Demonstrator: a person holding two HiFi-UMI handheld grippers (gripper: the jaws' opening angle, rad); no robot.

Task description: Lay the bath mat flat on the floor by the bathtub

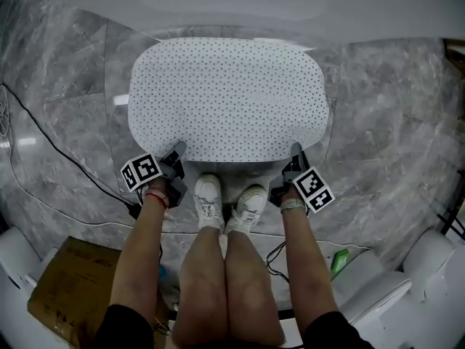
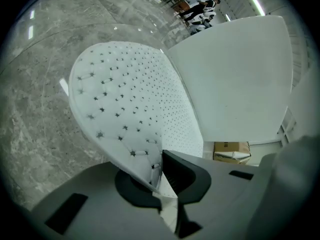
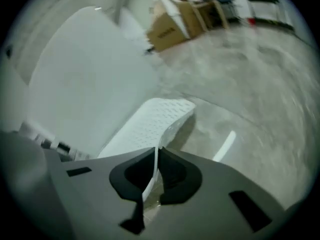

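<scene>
A white bath mat (image 1: pixel 225 97) with small dark perforations is spread over the grey marble floor beside the white bathtub (image 1: pixel 240 2). My left gripper (image 1: pixel 177 151) is shut on the mat's near left corner, and in the left gripper view the mat (image 2: pixel 130 109) curves up out of the jaws toward the tub wall (image 2: pixel 235 79). My right gripper (image 1: pixel 294 153) is shut on the near right corner; the right gripper view shows the mat's edge (image 3: pixel 150 126) pinched between the dark jaws. The near edge looks slightly lifted off the floor.
The person's white shoes (image 1: pixel 229 202) stand just behind the mat's near edge. A black cable (image 1: pixel 51 144) runs across the floor at left. A cardboard box (image 1: pixel 65 289) sits at lower left, a toilet (image 1: pixel 407 282) at lower right. Distant boxes (image 3: pixel 175 21) appear in the right gripper view.
</scene>
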